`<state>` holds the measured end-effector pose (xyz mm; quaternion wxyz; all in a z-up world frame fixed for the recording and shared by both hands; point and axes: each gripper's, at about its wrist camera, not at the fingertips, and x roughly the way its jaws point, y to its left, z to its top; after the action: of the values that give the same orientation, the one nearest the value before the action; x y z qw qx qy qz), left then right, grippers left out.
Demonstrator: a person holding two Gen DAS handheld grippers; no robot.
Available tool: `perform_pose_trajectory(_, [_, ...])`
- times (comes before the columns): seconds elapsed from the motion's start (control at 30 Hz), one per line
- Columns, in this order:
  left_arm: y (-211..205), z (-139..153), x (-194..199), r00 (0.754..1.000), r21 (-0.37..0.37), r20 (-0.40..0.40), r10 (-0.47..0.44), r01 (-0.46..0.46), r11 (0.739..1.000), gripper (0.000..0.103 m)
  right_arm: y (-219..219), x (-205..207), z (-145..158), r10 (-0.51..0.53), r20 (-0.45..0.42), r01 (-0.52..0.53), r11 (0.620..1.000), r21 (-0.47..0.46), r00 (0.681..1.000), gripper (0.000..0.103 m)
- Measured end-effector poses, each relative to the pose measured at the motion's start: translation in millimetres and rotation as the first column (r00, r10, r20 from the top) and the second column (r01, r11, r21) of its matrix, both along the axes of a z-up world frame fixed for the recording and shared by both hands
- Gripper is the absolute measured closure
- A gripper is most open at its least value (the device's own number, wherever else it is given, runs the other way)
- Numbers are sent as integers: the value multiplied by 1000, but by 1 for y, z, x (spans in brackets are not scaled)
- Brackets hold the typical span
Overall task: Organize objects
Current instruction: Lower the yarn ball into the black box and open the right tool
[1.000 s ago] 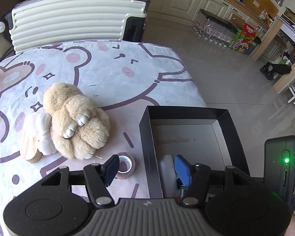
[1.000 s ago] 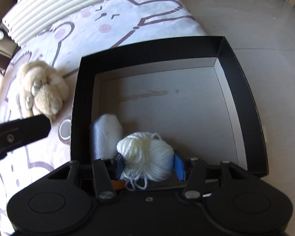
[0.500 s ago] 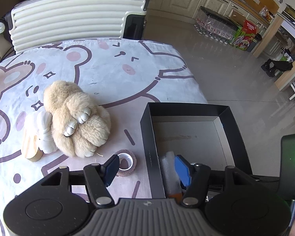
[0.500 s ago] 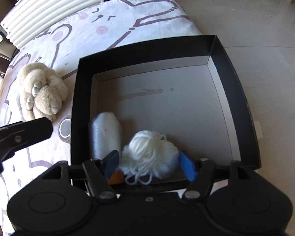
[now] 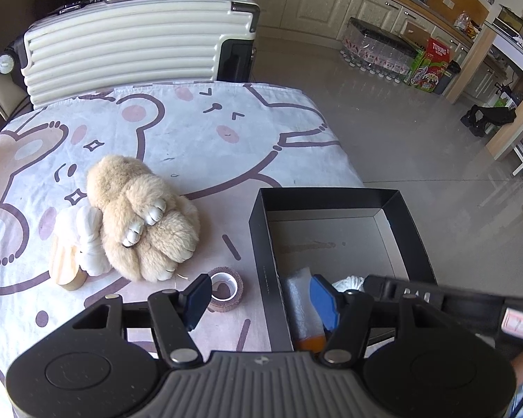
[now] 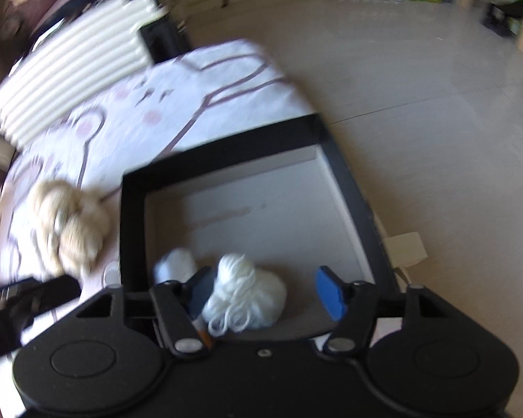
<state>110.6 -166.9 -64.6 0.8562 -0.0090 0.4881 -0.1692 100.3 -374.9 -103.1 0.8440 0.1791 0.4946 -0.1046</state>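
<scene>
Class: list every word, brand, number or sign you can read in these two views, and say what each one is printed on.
"TUBORG": red carton on the floor by the kitchen cabinets.
Green and red carton beside it: print too small to read.
Pink label at the right edge: marks blurred, unreadable.
Right wrist view: too blurred, nothing readable.

A black open box (image 5: 266,244) with a pale floor is standing at the edge of the table. Inside it, near the close left corner, a white foam-wrapped item with an orange end (image 5: 301,308) is lying along the left wall, and a white ball of yarn (image 6: 245,296) is resting just beside it, with loose loops hanging at its front. Outside the box, a beige plush toy (image 5: 143,216) is lying on the cloth. A white plush piece (image 5: 87,235) is leaning against it, over a small wooden block (image 5: 64,270). A brown tape roll (image 5: 225,289) is lying flat between the toy and the box.
</scene>
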Motion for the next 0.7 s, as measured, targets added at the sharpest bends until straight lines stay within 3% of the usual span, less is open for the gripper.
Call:
perform_pose_trajectory(0.1, [1, 1, 0, 1000, -1, 6, -8, 8, 1000, 40, -5, 5, -4, -45, 16, 44, 999, 24, 999, 67])
perform_pose_trajectory(0.27, [3, -5, 5, 1000, 9, 2, -16, 16, 1000, 40, -6, 17, -17, -67, 2, 67, 997, 42, 998, 78])
perform_pose_trajectory(0.5, [4, -15, 15, 1000, 20, -19, -20, 21, 1000, 40, 4, 29, -33, -15, -32, 16, 999, 38, 999, 76])
perform_pose_trajectory(0.7, [4, -19, 19, 999, 27, -27, -23, 24, 999, 40, 15, 34, -50, 58, -147, -48, 997, 68, 987, 75])
